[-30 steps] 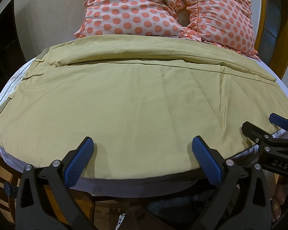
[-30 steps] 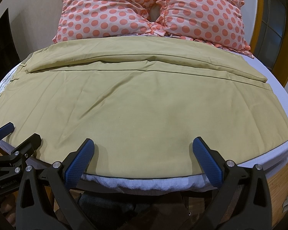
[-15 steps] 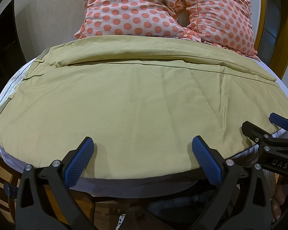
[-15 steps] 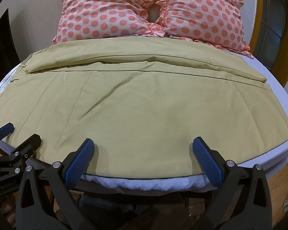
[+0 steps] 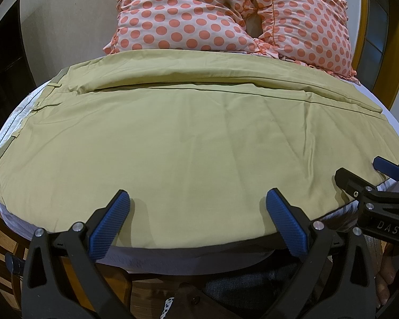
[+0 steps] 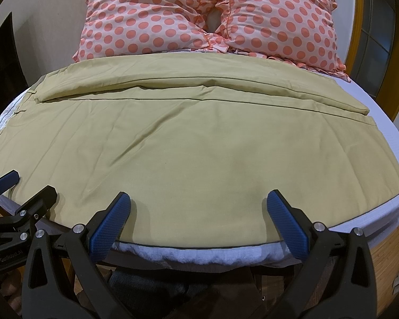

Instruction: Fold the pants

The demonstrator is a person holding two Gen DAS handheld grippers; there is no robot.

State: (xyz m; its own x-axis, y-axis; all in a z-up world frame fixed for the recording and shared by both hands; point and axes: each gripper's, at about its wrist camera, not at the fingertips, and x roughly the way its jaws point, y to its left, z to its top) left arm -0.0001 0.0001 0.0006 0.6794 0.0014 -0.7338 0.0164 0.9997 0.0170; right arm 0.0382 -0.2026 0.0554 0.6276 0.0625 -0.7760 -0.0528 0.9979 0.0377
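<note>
both low, bedside — sharing pants [image 5: 188, 143]

I read "DAS" in pale letters on the black plastic right gripper [image 5: 385, 171] body, at 4 o'clock. "GenRobot.AI" on the black plastic left gripper [image 6: 24, 186] body, 8 o'clock.

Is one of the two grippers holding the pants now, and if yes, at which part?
Nothing is held. The left gripper and the right gripper are both open, poised at the near edge of the pants, with no cloth between the fingers.

Home bedroom, bed [image 6: 380, 138], polka-dot pillows [image 6: 151, 18]
</note>
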